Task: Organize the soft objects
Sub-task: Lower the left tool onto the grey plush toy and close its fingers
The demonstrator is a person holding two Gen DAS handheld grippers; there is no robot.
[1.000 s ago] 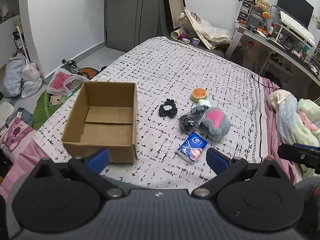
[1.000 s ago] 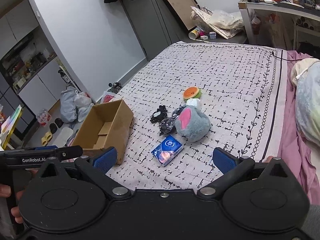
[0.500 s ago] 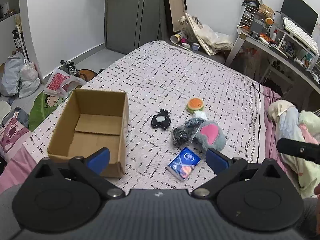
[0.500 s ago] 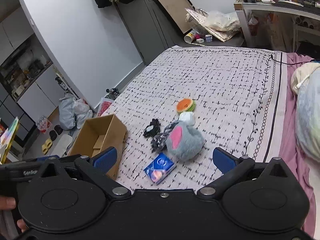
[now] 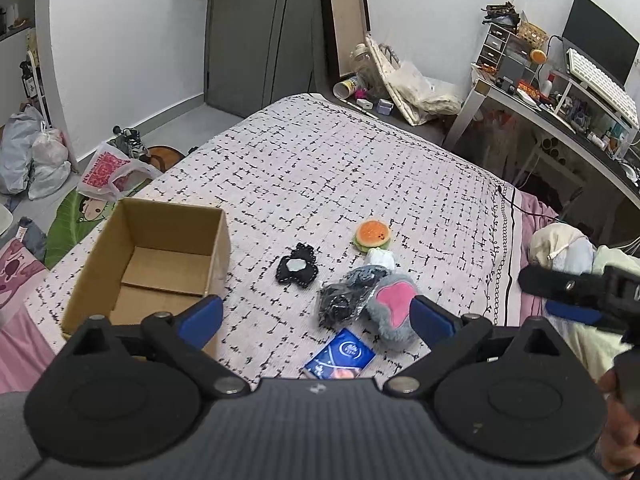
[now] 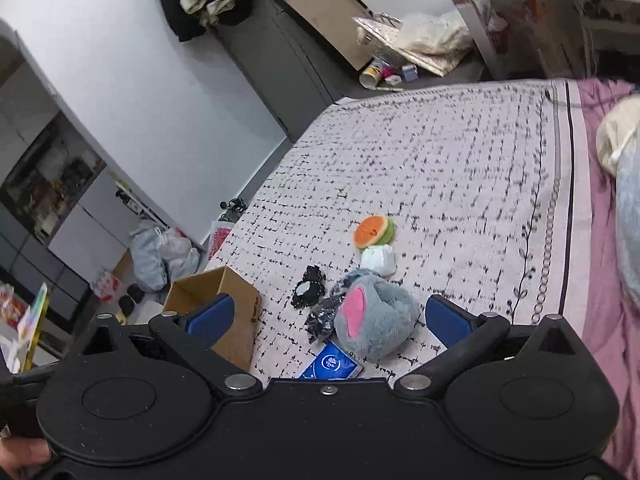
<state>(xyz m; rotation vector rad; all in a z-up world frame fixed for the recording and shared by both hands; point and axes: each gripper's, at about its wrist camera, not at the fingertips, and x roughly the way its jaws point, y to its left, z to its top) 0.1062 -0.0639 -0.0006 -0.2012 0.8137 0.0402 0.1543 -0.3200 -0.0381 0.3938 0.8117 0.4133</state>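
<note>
Both grippers are held spread and empty above the near edge of the bed (image 5: 360, 152): the left gripper (image 5: 316, 314) and the right gripper (image 6: 328, 318) grip nothing. The soft objects lie in a loose cluster to the right of the empty cardboard box (image 5: 148, 264), which stands at the bed's left edge. A grey plush slipper (image 5: 390, 310) with a pink lining is seen touching a crumpled black plastic bag (image 5: 340, 304); a white wad (image 5: 380, 258) and a burger plush (image 5: 373, 234) lie just beyond it, and a black frilled piece (image 5: 297, 269) lies between the slipper and the box. A blue packet (image 5: 340, 356) lies nearest the grippers.

Because the slipper and the bag touch, both could be dragged together by one pinch. The plush could be nipped only by its fur and dropped short of the box. The light box, standing close to the bed's edge, could be nudged off by a careless release.
</note>
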